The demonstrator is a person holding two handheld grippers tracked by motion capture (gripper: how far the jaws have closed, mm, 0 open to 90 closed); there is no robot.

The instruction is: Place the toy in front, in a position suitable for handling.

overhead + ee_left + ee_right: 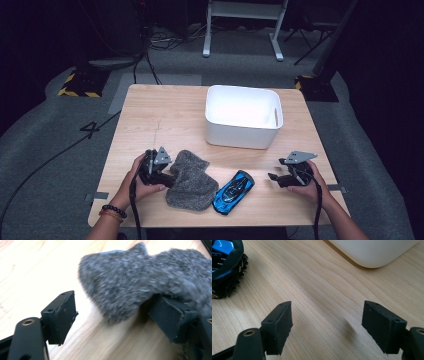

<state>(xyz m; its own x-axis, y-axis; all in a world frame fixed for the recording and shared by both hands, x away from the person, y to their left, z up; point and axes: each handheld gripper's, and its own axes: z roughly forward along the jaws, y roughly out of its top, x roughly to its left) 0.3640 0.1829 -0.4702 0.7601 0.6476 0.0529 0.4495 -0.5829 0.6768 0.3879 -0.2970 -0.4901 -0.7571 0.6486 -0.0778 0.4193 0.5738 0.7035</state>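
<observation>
Where your left gripper (167, 179) meets the near-left part of the bench (165, 115), its jaws stand wide with the edge of the grey fuzzy cloth (190, 180) reaching in between them. In the left gripper view, the cloth (140, 287) drapes over one jaw's pad and touches it, while the other pad is clear of it with bare wood in between, so nothing is pinched. The cloth lies crumpled on the bench, just beside your left hand (140, 182) and just left of the blue toy car (233, 192), which sits at a slant near the front edge.

Your right gripper (272, 177) is near the right edge of the bench, well apart from the cloth, and points towards the car. Its jaws are also spread wide, with only bare wood between them. In the right gripper view, the car (225, 267) sits ahead and off to one side, not touching either pad. The white bin (243, 117) stands further back on the bench, behind the car and the cloth, and its rounded corner (372, 252) shows in the right gripper view.
</observation>
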